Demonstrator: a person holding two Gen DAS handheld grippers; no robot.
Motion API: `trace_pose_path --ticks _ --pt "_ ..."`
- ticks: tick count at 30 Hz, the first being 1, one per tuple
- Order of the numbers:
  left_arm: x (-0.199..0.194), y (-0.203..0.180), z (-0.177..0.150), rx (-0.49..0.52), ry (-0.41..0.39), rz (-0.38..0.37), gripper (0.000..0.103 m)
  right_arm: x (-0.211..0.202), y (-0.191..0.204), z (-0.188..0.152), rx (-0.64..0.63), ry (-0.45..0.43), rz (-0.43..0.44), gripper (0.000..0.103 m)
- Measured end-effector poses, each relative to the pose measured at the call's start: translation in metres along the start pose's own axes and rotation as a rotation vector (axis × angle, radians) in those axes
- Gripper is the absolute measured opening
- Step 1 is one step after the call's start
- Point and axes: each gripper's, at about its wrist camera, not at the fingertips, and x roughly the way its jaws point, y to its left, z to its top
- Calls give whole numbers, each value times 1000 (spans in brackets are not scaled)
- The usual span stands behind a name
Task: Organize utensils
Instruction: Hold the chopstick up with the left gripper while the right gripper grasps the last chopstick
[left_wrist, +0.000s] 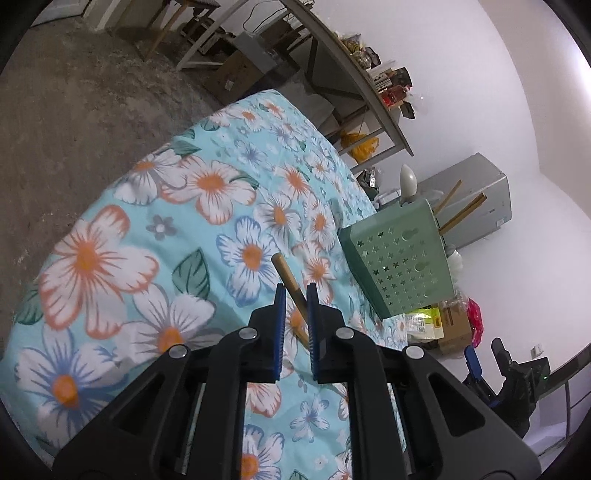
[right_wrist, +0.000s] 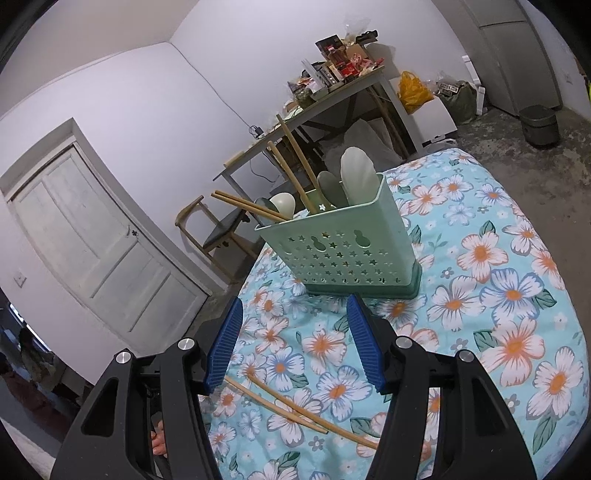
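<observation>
My left gripper (left_wrist: 296, 291) is shut on a wooden chopstick (left_wrist: 286, 273), which slants up and left out of the blue pads above the floral cloth (left_wrist: 110, 258). To its right stands the green star-punched utensil holder (left_wrist: 399, 266), with chopsticks and a pale spoon sticking out. In the right wrist view the holder (right_wrist: 343, 243) contains spoons (right_wrist: 360, 173) and several chopsticks (right_wrist: 291, 147). My right gripper (right_wrist: 295, 300) hangs open in front of it with nothing between its fingers. Two loose chopsticks (right_wrist: 295, 402) lie on the cloth below it. The right gripper (left_wrist: 484, 350) also shows at the left wrist view's lower right.
The cloth-covered table drops off to a concrete floor (left_wrist: 74, 92) all round. A cluttered desk (right_wrist: 347, 85) stands against the wall behind the holder, with a chair (right_wrist: 218, 229) and a white door (right_wrist: 96, 243) to the left. A grey fridge (left_wrist: 476, 210) stands behind the holder.
</observation>
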Motion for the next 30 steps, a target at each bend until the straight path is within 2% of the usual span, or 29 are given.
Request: trace_pose_path --ticks 5,23,27,30 --pt "-6 -3 0 -2 0 -25 8 2 4 -3 -6 10 10 57" --pt "-50 -32 29 -32 -68 -231 4 5 11 -5 -21 29 13 57" --pt "-63 -37 36 -29 -98 -264 4 8 15 -7 -30 36 17 57" --pt "-78 -42 45 -5 -149 -271 4 8 22 -8 -44 42 27 57"
